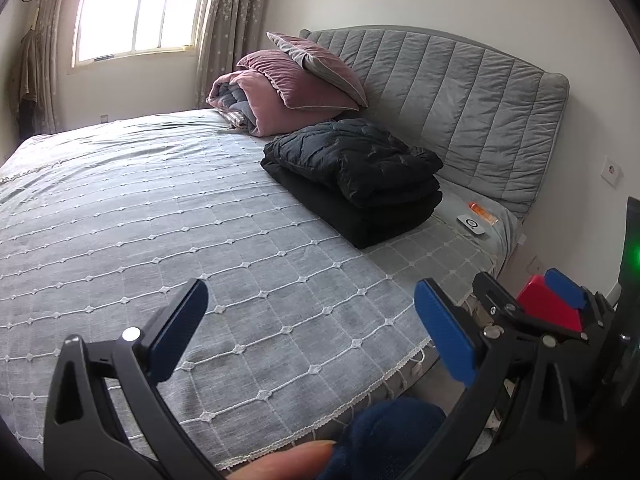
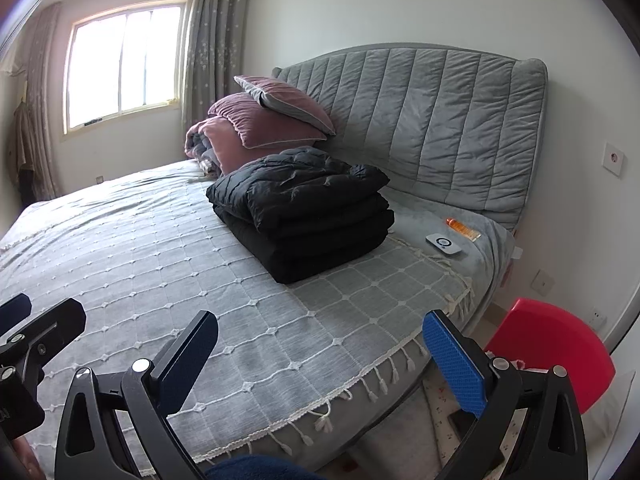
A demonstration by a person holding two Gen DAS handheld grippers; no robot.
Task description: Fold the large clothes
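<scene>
A black puffer jacket lies folded in a thick stack on the grey bed, near the headboard; it also shows in the right wrist view. My left gripper is open and empty, held above the bed's near edge, well short of the jacket. My right gripper is open and empty, also above the near edge. The right gripper shows at the right of the left wrist view, and part of the left gripper shows at the left of the right wrist view.
Pink pillows and a rolled quilt are stacked against the grey headboard. An orange tube and a small white device lie by the headboard. A red stool stands beside the bed. A window is at the far wall.
</scene>
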